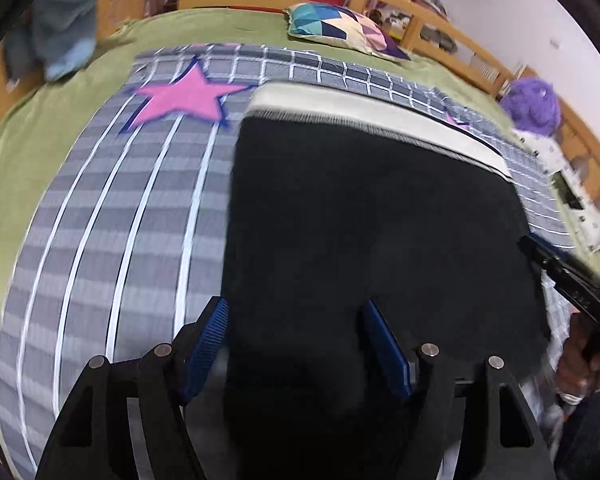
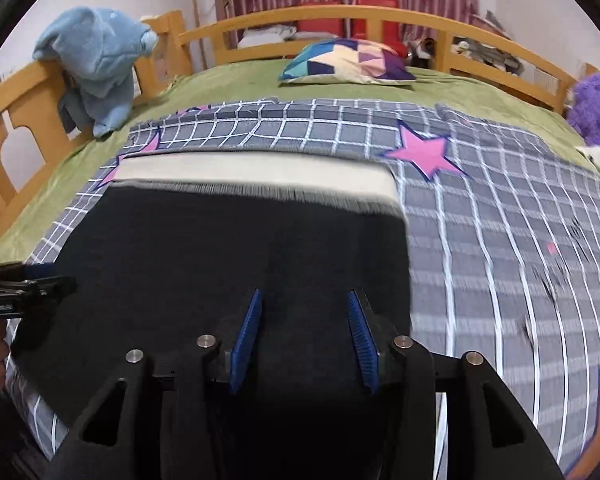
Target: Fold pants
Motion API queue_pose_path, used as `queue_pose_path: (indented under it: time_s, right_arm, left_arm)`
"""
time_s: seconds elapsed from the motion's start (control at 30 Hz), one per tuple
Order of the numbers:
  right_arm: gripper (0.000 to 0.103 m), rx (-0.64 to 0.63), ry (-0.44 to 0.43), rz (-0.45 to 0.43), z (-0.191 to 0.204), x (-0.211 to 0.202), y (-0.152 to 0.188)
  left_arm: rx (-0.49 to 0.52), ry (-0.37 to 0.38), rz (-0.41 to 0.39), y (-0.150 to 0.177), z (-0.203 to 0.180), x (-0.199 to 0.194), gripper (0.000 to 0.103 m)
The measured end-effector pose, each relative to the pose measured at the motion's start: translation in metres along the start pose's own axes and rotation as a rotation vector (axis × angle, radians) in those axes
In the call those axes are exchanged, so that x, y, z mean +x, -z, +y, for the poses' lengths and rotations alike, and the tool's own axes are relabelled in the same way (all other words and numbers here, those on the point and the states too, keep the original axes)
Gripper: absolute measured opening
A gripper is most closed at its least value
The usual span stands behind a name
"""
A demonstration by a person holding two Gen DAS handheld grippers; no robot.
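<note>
Spreading across the grey checked blanket (image 1: pixel 112 208), the black pants (image 1: pixel 376 216) fill the left wrist view, their pale waistband (image 1: pixel 364 116) at the far edge. The left gripper (image 1: pixel 296 344) stands with blue pads wide apart over the near edge of the cloth, clamping nothing. The right gripper (image 1: pixel 560 272) pokes in at the right edge, mostly cut off.

From the right wrist view, the pants (image 2: pixel 228 256) lie ahead and beneath the right gripper (image 2: pixel 304 340), its fingers parted over dark fabric. Black on black hides any folds. The left gripper (image 2: pixel 24 288) enters at left, its state unreadable here.
</note>
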State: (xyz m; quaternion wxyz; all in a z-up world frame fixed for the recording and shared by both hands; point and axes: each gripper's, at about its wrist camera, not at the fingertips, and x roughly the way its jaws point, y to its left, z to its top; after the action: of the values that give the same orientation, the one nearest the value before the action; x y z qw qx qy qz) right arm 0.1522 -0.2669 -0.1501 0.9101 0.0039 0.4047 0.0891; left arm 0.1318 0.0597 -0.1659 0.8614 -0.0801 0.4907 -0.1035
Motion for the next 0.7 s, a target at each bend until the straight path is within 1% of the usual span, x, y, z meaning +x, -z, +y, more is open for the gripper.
queue_pose_path:
  time_s: [0.03,0.07,0.13,0.17,0.23,0.27,0.3,0.33,0.37,0.4,0.43,0.47,0.53,0.57,0.6,0.63,0.7]
  right_arm:
    - [0.047,0.021,-0.01,-0.004,-0.002,-0.008,0.01]
    - [0.047,0.045,-0.019,0.004,-0.005,-0.015,0.02]
    - [0.047,0.081,-0.035,0.036,-0.008,-0.025,0.042]
    - [0.047,0.077,-0.034,0.044,-0.007,-0.027,0.051]
    - [0.047,0.014,-0.003,0.059,0.002,-0.035,0.064]
    - [0.047,0.0,0.009,0.061,0.004,-0.04,0.066]
    - [0.047,0.009,0.007,0.056,0.005,-0.046,0.066]
    - [0.047,0.034,-0.014,0.043,0.004,-0.053,0.064]
    - [0.047,0.052,-0.033,0.022,0.004,-0.059,0.064]
    - [0.047,0.065,-0.041,-0.008,0.005,-0.064,0.063]
    - [0.048,0.074,-0.037,-0.035,0.007,-0.065,0.062]
    - [0.048,0.08,-0.027,-0.034,0.008,-0.061,0.062]
    - [0.047,0.085,-0.002,0.013,0.012,-0.044,0.067]
    - [0.048,0.081,0.012,0.014,0.013,-0.036,0.074]
    - [0.048,0.074,0.022,0.0,0.014,-0.033,0.08]
    - [0.048,0.074,0.026,-0.012,0.015,-0.034,0.084]
    - [0.048,0.095,0.02,-0.017,0.012,-0.035,0.088]
  left_arm:
    - [-0.028,0.029,-0.002,0.012,0.005,-0.006,0.069]
    - [-0.069,0.075,0.009,0.03,0.012,-0.011,0.07]
    - [-0.106,0.129,0.022,0.049,0.02,-0.015,0.07]
    - [-0.106,0.147,0.026,0.057,0.022,-0.017,0.07]
    - [-0.084,0.136,0.018,0.063,0.02,-0.024,0.07]
    - [-0.091,0.127,-0.005,0.063,0.019,-0.032,0.069]
    - [-0.101,0.128,-0.025,0.059,0.019,-0.037,0.068]
    - [-0.108,0.137,-0.056,0.056,0.017,-0.043,0.068]
    - [-0.107,0.138,-0.075,0.053,0.014,-0.047,0.069]
    - [-0.098,0.124,-0.096,0.048,0.009,-0.049,0.07]
    - [-0.084,0.102,-0.106,0.044,0.005,-0.046,0.07]
    - [-0.064,0.048,-0.103,0.04,-0.002,-0.039,0.07]
    - [-0.026,-0.037,-0.09,0.043,-0.009,-0.026,0.071]
    - [0.002,-0.076,-0.088,0.047,-0.012,-0.018,0.074]
    - [0.019,-0.075,-0.1,0.052,-0.014,-0.014,0.078]
    - [0.022,-0.059,-0.111,0.057,-0.013,-0.012,0.079]
    - [-0.008,-0.01,-0.091,0.061,-0.005,-0.011,0.08]
